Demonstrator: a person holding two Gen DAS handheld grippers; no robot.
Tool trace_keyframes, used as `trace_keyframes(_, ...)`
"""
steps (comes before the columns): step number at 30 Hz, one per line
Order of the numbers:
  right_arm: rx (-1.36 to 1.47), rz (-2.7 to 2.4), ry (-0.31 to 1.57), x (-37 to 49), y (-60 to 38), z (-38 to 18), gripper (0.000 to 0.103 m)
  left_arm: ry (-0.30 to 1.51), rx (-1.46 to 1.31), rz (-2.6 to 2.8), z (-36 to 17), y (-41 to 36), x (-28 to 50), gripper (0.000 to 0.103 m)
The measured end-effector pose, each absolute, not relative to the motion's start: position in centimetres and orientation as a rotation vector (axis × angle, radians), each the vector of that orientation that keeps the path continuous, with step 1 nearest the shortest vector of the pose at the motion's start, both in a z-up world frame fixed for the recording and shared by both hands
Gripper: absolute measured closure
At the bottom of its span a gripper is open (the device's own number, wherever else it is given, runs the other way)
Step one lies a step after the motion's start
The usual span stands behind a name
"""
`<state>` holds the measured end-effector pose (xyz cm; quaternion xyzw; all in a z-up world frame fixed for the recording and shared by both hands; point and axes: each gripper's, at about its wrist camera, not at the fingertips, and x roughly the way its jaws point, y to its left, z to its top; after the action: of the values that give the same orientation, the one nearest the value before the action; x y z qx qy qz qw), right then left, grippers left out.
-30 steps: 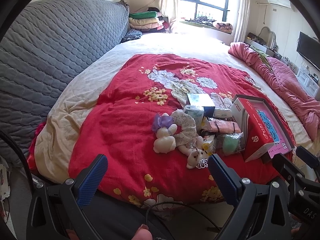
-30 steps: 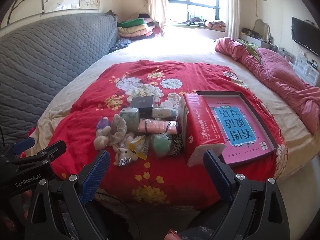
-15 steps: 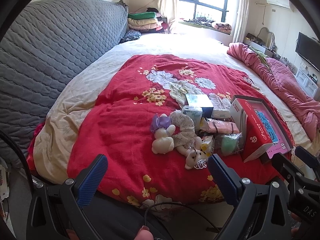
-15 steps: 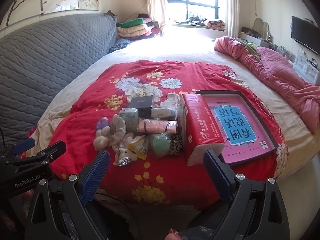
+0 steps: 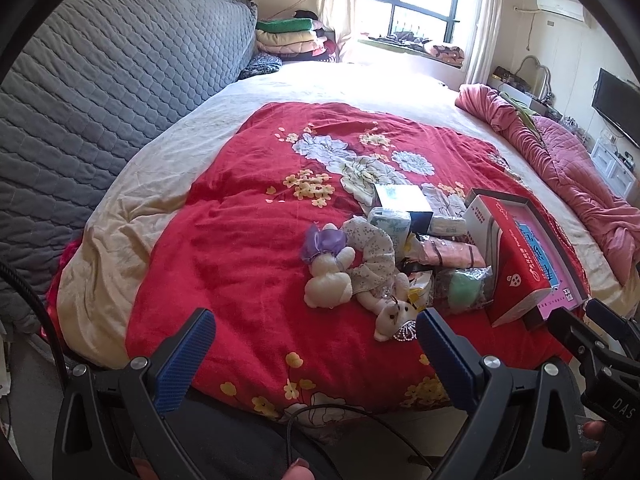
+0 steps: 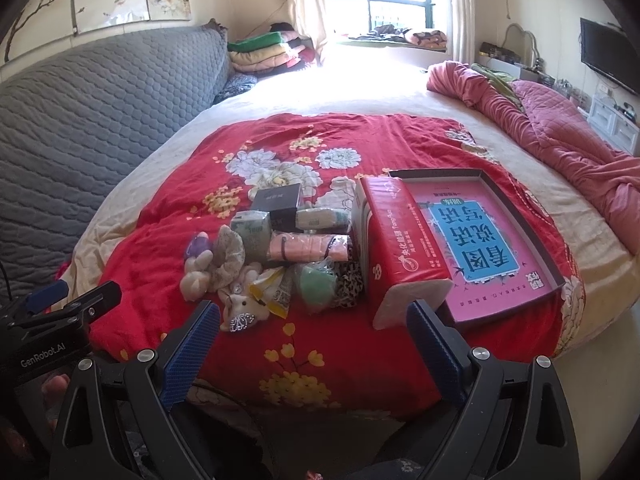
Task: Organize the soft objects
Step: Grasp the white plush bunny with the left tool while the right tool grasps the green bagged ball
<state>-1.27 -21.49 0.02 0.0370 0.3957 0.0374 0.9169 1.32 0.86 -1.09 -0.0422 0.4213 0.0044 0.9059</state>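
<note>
Left gripper (image 5: pixel 312 350) spread wide, empty, hovering off the near edge of the red floral quilt (image 5: pixel 240 248). Right gripper (image 6: pixel 314 338) likewise wide, grasping nothing. Heap of soft objects (image 6: pixel 276 256) on the quilt: plush toys (image 5: pixel 340 276), pink packet (image 6: pixel 308 249), green bundle (image 6: pixel 318 284). Just right of the heap, red tissue pack (image 6: pixel 400 240), touching the pink tray (image 6: pixel 520 216).
</note>
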Motion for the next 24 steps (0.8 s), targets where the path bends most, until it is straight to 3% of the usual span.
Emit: trace_keyframes(24, 0.018, 0.084, 0.945, 6.0, -19.7, -7.3, 0.008, 1.078, -0.205, -0.053, -8.2, 2.0, 11.2, 0.003)
